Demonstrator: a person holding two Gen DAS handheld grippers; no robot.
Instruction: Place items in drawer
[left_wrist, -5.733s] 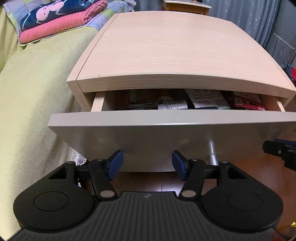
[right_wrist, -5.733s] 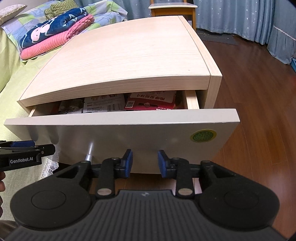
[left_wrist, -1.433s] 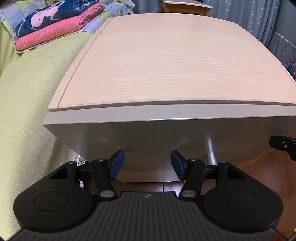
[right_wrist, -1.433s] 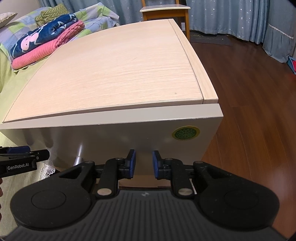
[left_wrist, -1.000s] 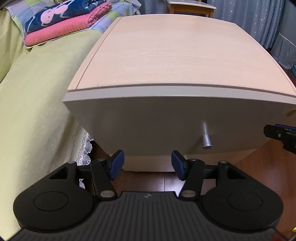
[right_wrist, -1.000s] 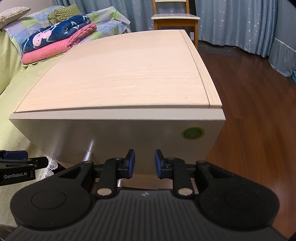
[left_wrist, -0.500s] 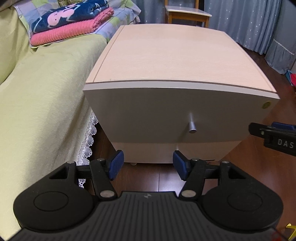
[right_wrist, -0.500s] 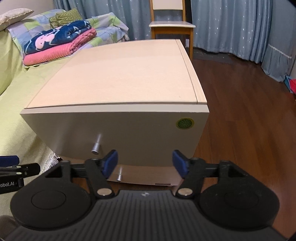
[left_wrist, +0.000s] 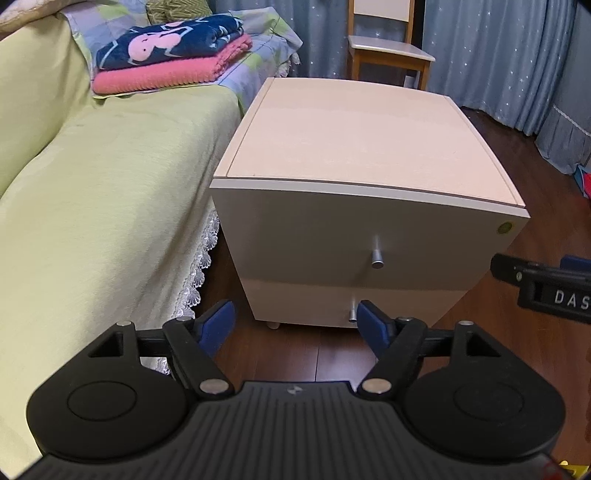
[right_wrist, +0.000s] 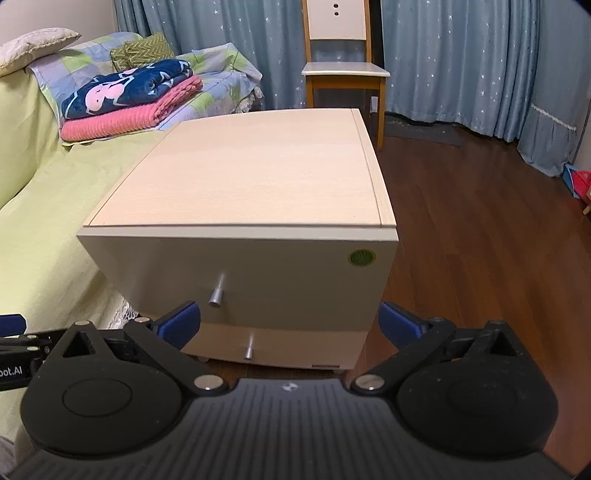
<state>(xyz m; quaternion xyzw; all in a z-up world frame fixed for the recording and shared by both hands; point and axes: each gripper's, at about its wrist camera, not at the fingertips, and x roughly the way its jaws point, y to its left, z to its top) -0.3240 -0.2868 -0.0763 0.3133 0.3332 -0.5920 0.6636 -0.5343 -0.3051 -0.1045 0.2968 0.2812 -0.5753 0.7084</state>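
Before the bedside cabinet (right_wrist: 258, 177): top drawer (right_wrist: 240, 273) closed; left gripper (left_wrist: 295, 325) and right gripper (right_wrist: 290, 325) spread, empty. Task apparently finished; nothing further required.

Bare wooden floor (right_wrist: 480, 236) is lying open to the right of the nightstand (right_wrist: 258, 177) and in front of it, while the bed (left_wrist: 92, 206) is pressing close on its left, a chair (right_wrist: 343, 74) is standing just behind, and two knobs (right_wrist: 216, 295) are sticking out from its closed front.
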